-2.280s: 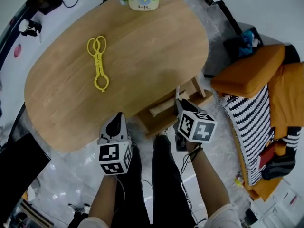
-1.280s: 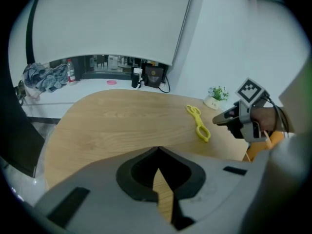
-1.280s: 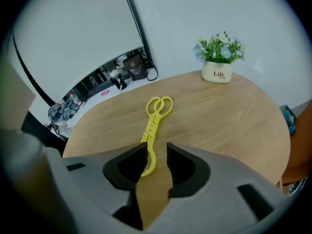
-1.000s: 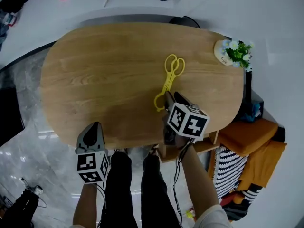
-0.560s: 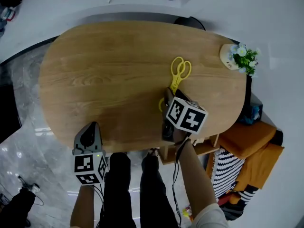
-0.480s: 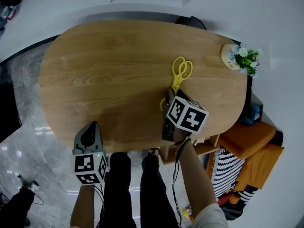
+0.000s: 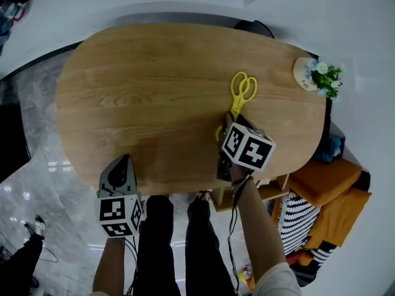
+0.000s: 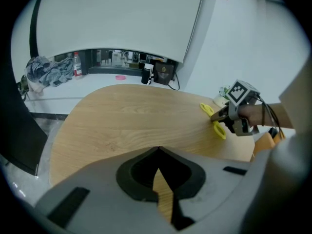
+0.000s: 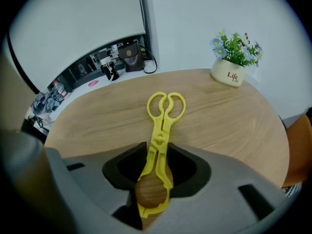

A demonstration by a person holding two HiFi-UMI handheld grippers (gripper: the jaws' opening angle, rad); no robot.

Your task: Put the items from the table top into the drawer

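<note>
Yellow tongs (image 9: 159,130) sit between the jaws of the right gripper (image 9: 152,195). The jaws have just been closing and seem to pinch the near round end. The tongs lie flat on the table (image 9: 234,126), pointing straight away. The left gripper (image 8: 158,179), jaws together and empty, is well apart.

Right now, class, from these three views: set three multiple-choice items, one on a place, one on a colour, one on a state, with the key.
1. The flower pot stands: A at the table's edge; B on the floor; C on a cushion.
2. The scissor tongs are: A red; B yellow; C blue.
3. The left gripper's tongs are: A shut, empty; B clamped on the pot; C wide apart.
Key: A, the pot sits by the rim; B, plainly yellow; A, the tips meet with only table behind.
</note>
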